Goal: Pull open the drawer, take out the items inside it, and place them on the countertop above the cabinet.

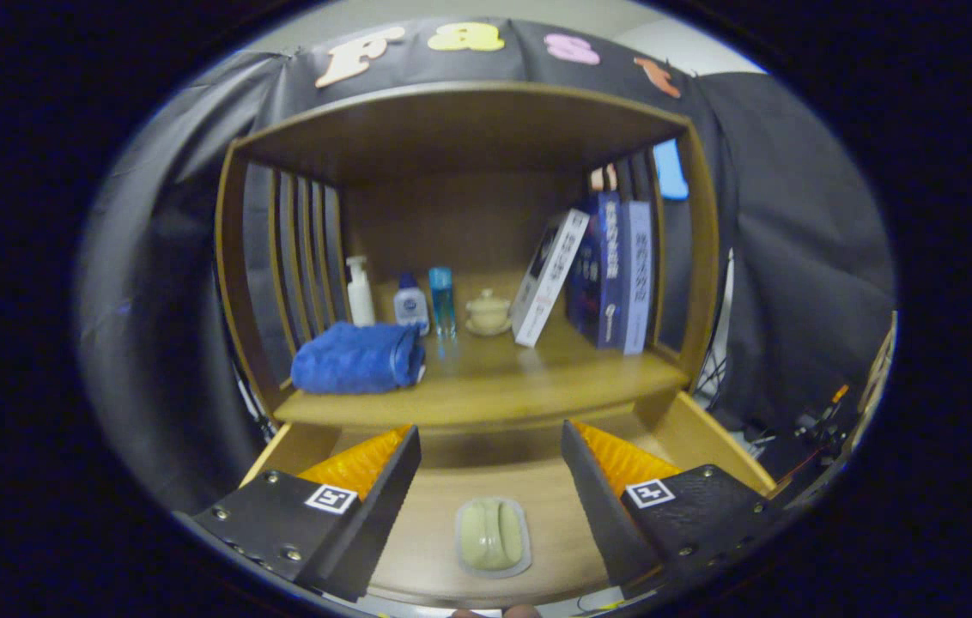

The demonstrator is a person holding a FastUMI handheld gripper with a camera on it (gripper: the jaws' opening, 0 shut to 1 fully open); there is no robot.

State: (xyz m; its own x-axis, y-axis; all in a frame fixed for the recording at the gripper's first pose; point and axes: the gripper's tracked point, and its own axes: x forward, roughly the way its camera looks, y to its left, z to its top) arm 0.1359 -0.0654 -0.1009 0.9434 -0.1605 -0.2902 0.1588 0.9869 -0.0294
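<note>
Standing against the booth wall, the wooden cabinet (469,137) has its countertop (495,378) crowded with a blue towel (357,359), bottles (410,302) and books (606,270), and below it the drawer (701,433) is pulled open. On the drawer floor, between the fingers of the gripper (490,459) and a little nearer the camera than their tips, lies a small pale soap-like bar in a clear tray (493,536). The fingers stand wide apart and hold nothing; the bar looks light, rigid and likely slick, so a squeeze across its short sides seems best.

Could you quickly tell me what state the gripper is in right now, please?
Gripper: open, holding nothing; the pale green item lies between its fingers in the open drawer.
</note>
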